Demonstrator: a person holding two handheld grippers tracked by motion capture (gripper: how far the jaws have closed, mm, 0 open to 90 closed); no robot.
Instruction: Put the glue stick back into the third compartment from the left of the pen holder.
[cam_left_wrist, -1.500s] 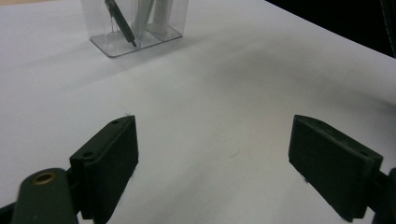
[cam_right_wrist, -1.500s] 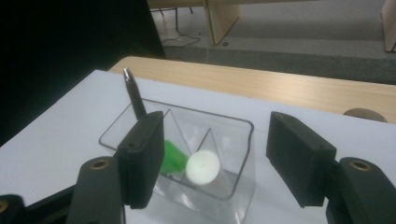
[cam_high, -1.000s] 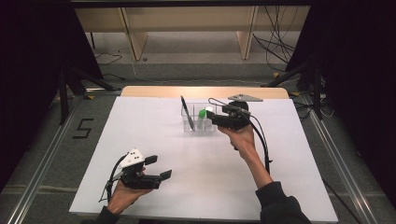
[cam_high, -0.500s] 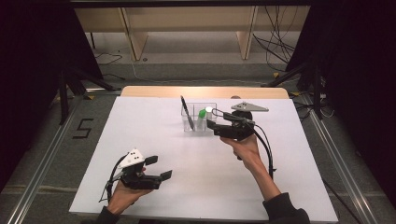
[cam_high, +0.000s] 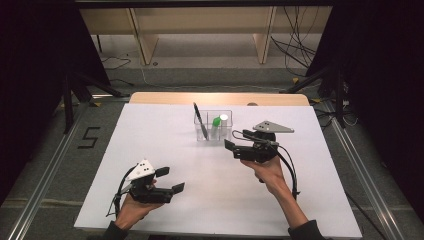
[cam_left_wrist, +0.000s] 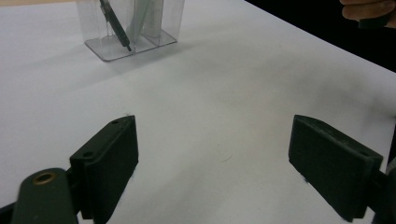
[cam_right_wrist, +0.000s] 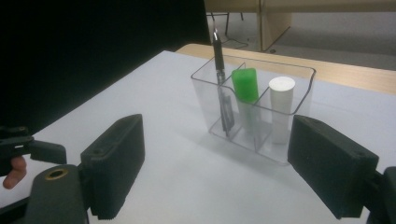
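High view: my right gripper (cam_high: 234, 142) backed off the clear organizer (cam_high: 213, 131), jaws just opened wide, empty. Green-capped marker (cam_right_wrist: 245, 86) stands inside. Left gripper (cam_high: 170, 180) unmoved, jaws apart.

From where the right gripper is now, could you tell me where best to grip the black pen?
Probably the pen by its bare upper end, coming from above: it leans out over the clear holder's rim, while its lower half sits behind the wall.

A white table top (cam_high: 165, 145) with a pale wooden far edge stands on grey floor (cam_high: 210, 75). Beyond it, wooden furniture legs (cam_high: 145, 47) and loose cables (cam_high: 295, 50). Black curtains (cam_high: 35, 60) flank both sides; a "5" (cam_high: 90, 137) marks the floor.
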